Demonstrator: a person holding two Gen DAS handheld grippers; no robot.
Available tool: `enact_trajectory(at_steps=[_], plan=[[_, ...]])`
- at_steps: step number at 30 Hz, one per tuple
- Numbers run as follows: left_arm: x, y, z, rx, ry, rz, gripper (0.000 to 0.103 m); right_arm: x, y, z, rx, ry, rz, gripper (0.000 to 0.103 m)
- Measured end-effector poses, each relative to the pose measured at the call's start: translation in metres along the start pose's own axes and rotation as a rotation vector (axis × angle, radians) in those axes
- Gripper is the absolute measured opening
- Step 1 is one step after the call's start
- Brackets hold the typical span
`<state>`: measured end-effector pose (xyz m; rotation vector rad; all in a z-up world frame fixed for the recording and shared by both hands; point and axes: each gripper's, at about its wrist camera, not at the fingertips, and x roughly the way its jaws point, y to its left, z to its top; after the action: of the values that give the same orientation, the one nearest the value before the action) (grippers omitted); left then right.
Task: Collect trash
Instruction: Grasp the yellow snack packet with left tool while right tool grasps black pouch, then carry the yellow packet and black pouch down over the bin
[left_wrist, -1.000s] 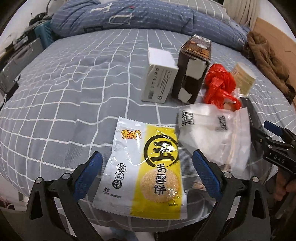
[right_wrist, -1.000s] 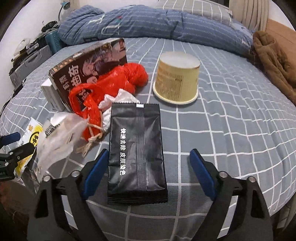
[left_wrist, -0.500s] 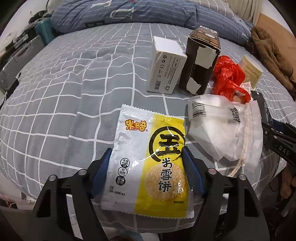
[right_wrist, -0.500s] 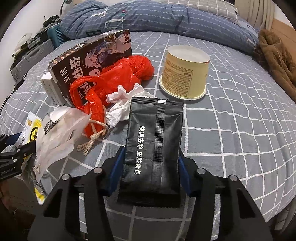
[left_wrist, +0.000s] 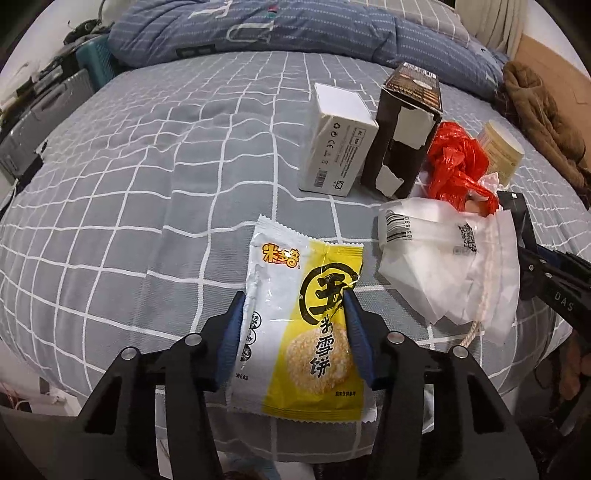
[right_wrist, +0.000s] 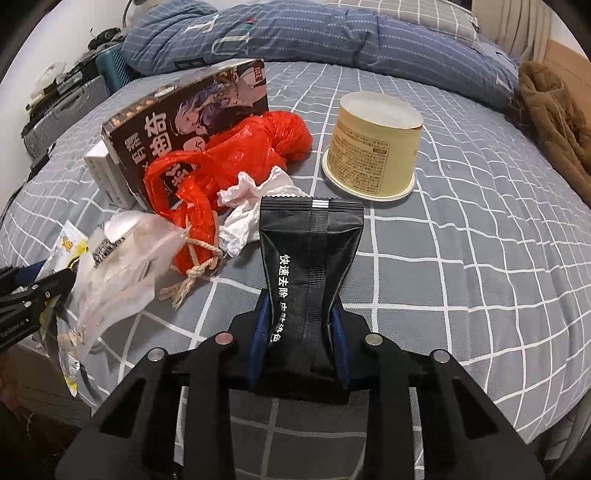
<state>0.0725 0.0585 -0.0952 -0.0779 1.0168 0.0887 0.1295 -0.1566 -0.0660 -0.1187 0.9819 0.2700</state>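
Both hands at the near edge of the bed (left_wrist: 110, 177), each taking one flat packet

Left gripper (left_wrist: 293, 328): jaws closing, the yellow snack wrapper (left_wrist: 299, 325) between them. The blue pads already touch both long sides and the foil has bowed up into a crease between them, so I count this as a pinch on the wrapper. It lies flat on the grey checked cover, its near end over the bed's edge

Right gripper (right_wrist: 299, 332): jaws closing too, the black sachet (right_wrist: 310, 266) between them. It is squeezed into a waist at the pads, its far end fanning out and tilted up off the cover. Gripped

Doing this step well, my judgement:
- let both pinches finish before I lift; thin foil slides out of a half-made grip
- stop squeezing once each packet holds; more pressure only folds it narrower
- lift straight up, slowly. The clear plastic bag (left_wrist: 454, 269) with its cord lies just beside the wrapper, and the crumpled tissue (right_wrist: 251, 206) touches the sachet's far corner; either could get dragged along

Left for later passes: red plastic bag (right_wrist: 236, 158), paper tub (right_wrist: 376, 147) standing upside down, dark printed box (right_wrist: 184, 122), white box (left_wrist: 336, 147)

No bin in either view, so I cannot tell where the drop goes
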Motion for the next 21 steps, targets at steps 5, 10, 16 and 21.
enact_trajectory(at_steps=[5, 10, 16, 21], plan=[[-0.007, 0.001, 0.002, -0.015, -0.011, -0.002, 0.049, -0.01, -0.001, 0.002, 0.002, -0.015, -0.001, 0.029], [-0.015, 0.0, 0.002, -0.012, -0.022, -0.002, 0.048, -0.021, -0.003, 0.003, 0.01, -0.027, -0.001, 0.029], [-0.022, -0.003, 0.001, -0.016, -0.033, -0.015, 0.047, -0.034, -0.006, 0.003, 0.013, -0.053, 0.002, 0.029], [-0.038, -0.008, -0.002, -0.017, -0.063, -0.033, 0.047, -0.047, -0.007, -0.003, 0.018, -0.07, 0.004, 0.029]])
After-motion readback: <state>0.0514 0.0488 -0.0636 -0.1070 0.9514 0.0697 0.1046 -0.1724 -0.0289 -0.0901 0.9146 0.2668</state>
